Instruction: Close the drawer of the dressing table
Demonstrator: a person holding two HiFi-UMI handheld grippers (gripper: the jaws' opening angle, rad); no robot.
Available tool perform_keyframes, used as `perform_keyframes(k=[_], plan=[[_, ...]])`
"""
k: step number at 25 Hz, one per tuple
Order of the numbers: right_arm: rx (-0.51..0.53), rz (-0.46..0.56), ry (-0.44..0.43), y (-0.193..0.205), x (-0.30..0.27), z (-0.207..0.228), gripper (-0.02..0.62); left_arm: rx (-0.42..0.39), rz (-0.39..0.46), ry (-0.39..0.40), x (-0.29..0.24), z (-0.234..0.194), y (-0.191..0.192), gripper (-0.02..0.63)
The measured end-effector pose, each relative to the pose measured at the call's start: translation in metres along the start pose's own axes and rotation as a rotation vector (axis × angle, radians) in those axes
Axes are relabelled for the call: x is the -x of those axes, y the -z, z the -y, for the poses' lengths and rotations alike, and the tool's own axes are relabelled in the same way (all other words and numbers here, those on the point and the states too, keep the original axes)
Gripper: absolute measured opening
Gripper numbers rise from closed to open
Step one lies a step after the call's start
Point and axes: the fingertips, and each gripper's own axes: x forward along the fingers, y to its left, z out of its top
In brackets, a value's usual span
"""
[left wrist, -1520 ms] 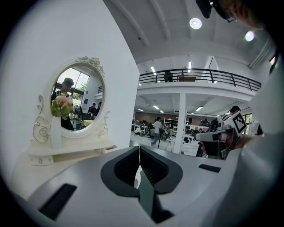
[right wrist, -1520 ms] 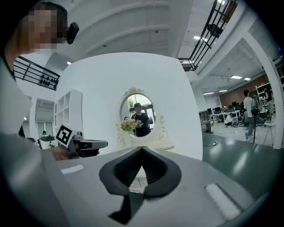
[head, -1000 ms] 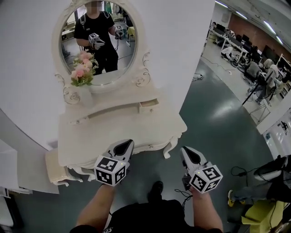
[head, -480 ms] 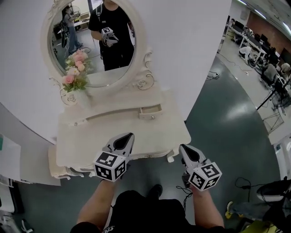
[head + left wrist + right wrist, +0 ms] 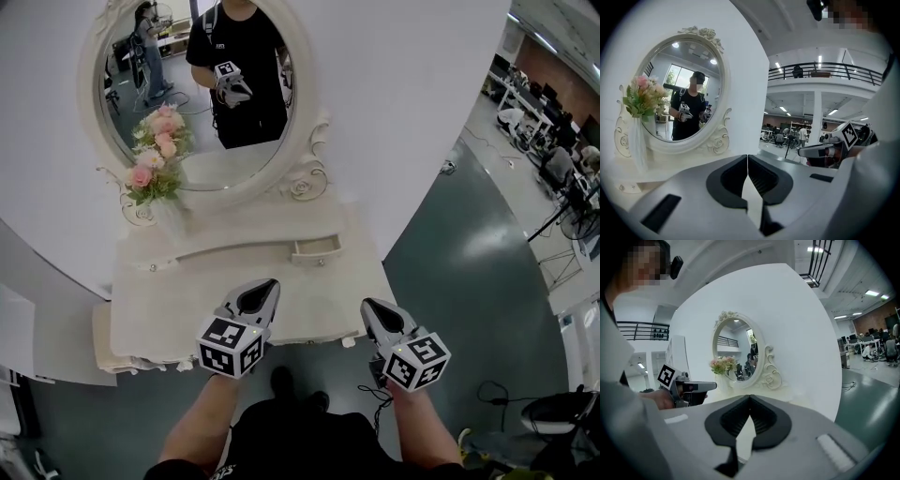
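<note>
The white dressing table [image 5: 178,291] stands against the wall under its oval mirror [image 5: 202,84]. On its raised back tier, at the right, a small drawer [image 5: 315,247] with a round knob is pulled out a little. My left gripper [image 5: 269,285] hovers over the table's front edge, shut and empty. My right gripper [image 5: 367,306] hangs just off the table's front right corner, also shut with nothing in it. The drawer lies ahead of both, between them and the mirror. In the left gripper view the left gripper [image 5: 748,156] has its jaws closed together; the right gripper view shows the right gripper [image 5: 750,397] the same.
A vase of pink flowers [image 5: 155,161] stands at the table's back left. A low white stool [image 5: 105,345] sits by the table's left end. The grey floor [image 5: 469,272] runs right toward desks and people. The mirror reflects a person holding the grippers.
Both grippers have moved closer along the dressing table, which now sits more squarely ahead and larger. The jaws stayed shut. The drawer has not moved.
</note>
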Motion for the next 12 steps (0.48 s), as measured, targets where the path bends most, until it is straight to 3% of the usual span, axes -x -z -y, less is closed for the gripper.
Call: perform_keyframes(k=[12], plan=[[0.023, -0.076, 0.032, 0.0, -0.09, 0.012, 0.011, 0.04, -0.041, 0.066, -0.047, -0.056, 0.008, 0.011]])
